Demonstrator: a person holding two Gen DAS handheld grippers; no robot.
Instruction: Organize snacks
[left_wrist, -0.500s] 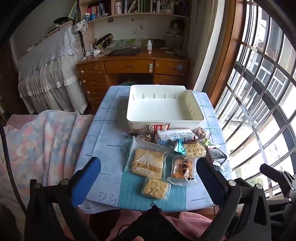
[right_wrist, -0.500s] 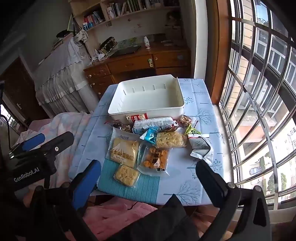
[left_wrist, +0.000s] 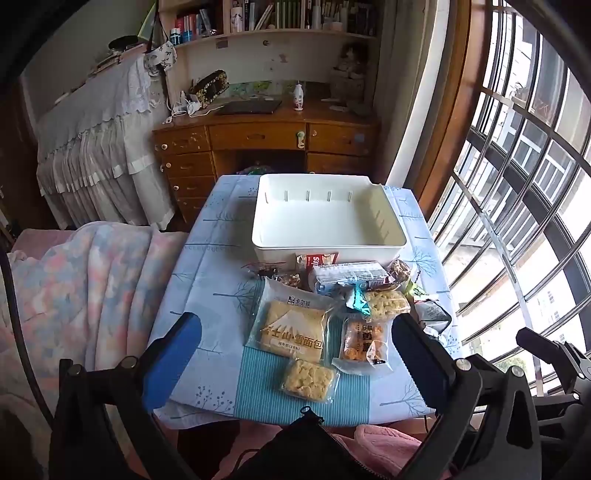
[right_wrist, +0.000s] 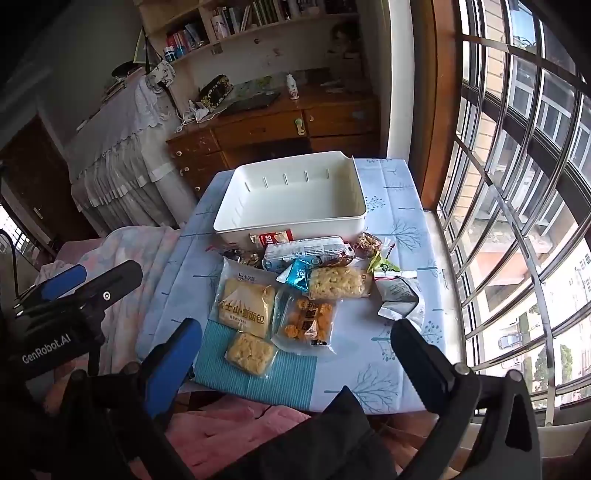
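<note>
A white bin (left_wrist: 384, 242) (right_wrist: 354, 192) stands empty at the far half of a small table. In front of it lie several snack packs: a large bread pack (left_wrist: 293, 325) (right_wrist: 245, 304), a small yellow biscuit pack (left_wrist: 308, 380) (right_wrist: 251, 352), an orange snack pack (left_wrist: 364, 341) (right_wrist: 306, 321), a pale puffed pack (left_wrist: 386, 304) (right_wrist: 338, 282) and a long white pack (left_wrist: 349, 275) (right_wrist: 306, 251). My left gripper (left_wrist: 295, 339) hangs open above the near packs, holding nothing. My right gripper (right_wrist: 295, 339) is open too, over the table's near edge. The left gripper's body (right_wrist: 74, 291) shows at the left of the right wrist view.
The table wears a blue tree-print cloth (left_wrist: 210, 266) with a striped mat (left_wrist: 258, 402). A bed with a pastel blanket (left_wrist: 85, 295) lies left. A barred window (left_wrist: 517, 206) runs along the right. A wooden desk (left_wrist: 266, 140) stands behind. A silver torn wrapper (right_wrist: 397, 297) lies right.
</note>
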